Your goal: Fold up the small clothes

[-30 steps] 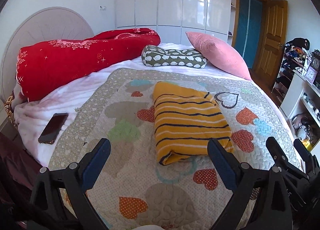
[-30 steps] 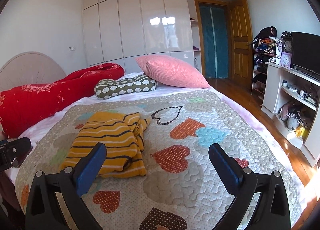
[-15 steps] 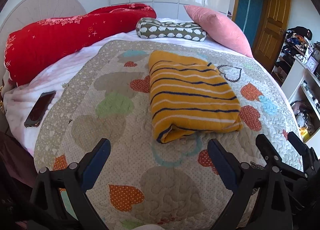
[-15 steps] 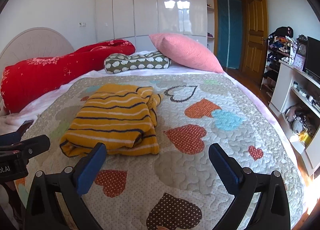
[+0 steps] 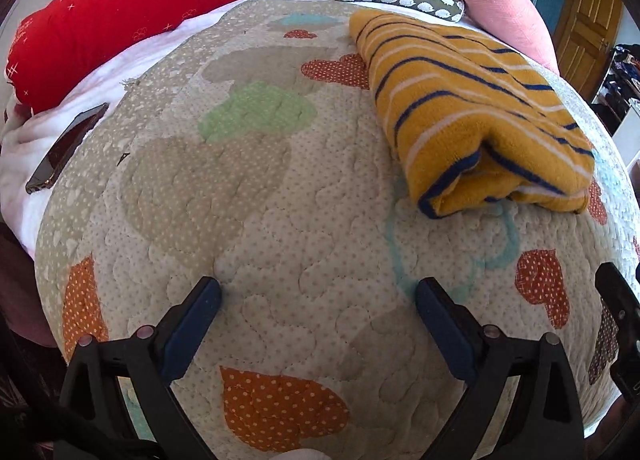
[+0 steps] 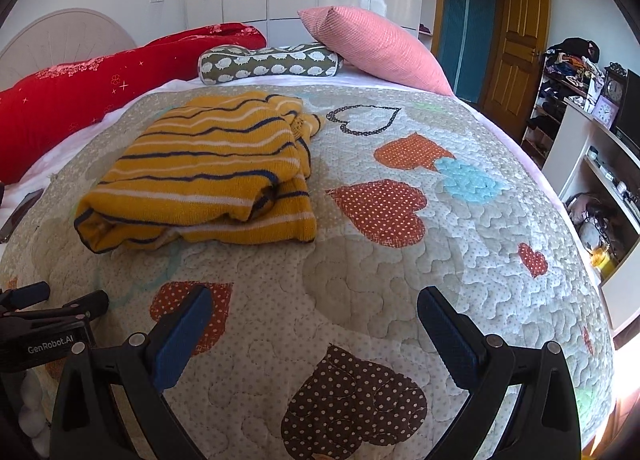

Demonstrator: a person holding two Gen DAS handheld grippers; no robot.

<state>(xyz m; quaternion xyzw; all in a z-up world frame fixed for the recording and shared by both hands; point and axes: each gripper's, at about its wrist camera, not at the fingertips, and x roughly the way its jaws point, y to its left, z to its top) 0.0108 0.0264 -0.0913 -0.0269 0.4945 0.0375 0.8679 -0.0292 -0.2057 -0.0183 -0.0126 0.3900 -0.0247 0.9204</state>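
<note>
Both grippers hang low over the quilt [image 5: 256, 219] on the bed, each spread wide with nothing between its blue pads. The left gripper [image 5: 318, 292] has the striped yellow garment [image 5: 472, 99] ahead of it and off to its right, apart from the fingertips; the near rolled edge faces it. The right gripper [image 6: 312, 300] sees the same garment [image 6: 208, 167] ahead and to its left, with bare quilt between.

The garment already lies in a thick bundle, layers stacked, and one corner at its far right, as the right gripper sees it, looks bunched, not flat. That is where trouble is likely to start. A pinch at the near edge may catch only the top layer, so a lift would peel the bundle open. A deeper bite may take the quilt along with the knit, since both are soft and lie pressed together. If one gripper pulls before the other holds, the bundle will probably skew or slide across the quilt. The left gripper's body sits just to the left of the right one, so crossing toward the same edge risks a knock. A phone [image 5: 66, 147] lies well off to the left gripper's left, out of the path.
</note>
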